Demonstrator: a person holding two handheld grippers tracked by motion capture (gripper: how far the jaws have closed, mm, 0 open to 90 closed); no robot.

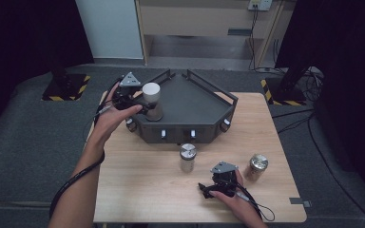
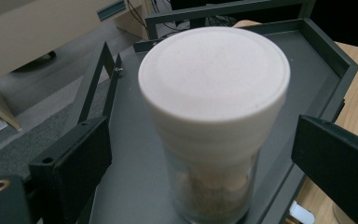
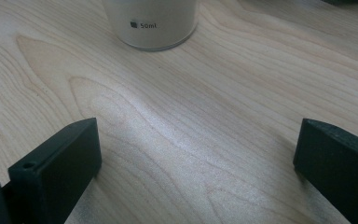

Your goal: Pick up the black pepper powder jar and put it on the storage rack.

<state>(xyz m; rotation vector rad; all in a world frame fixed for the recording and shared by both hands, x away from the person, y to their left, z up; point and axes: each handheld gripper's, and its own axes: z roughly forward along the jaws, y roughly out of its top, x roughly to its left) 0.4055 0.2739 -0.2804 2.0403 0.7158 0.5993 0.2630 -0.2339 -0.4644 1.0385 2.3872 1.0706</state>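
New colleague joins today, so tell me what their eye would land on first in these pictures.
First, the white-lidded jar standing in the dark grey tray at the table's far side, between the open jaws of the left gripper, which do not press on it. Next, two metal-capped jars on the bare wood near the open right gripper.

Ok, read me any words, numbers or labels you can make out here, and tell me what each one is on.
"50ml": beside a small dark square, low on the wall of the jar standing on the wooden table, in the right gripper view.
No other text is readable; the white-lidded jar in the grey tray shows none.
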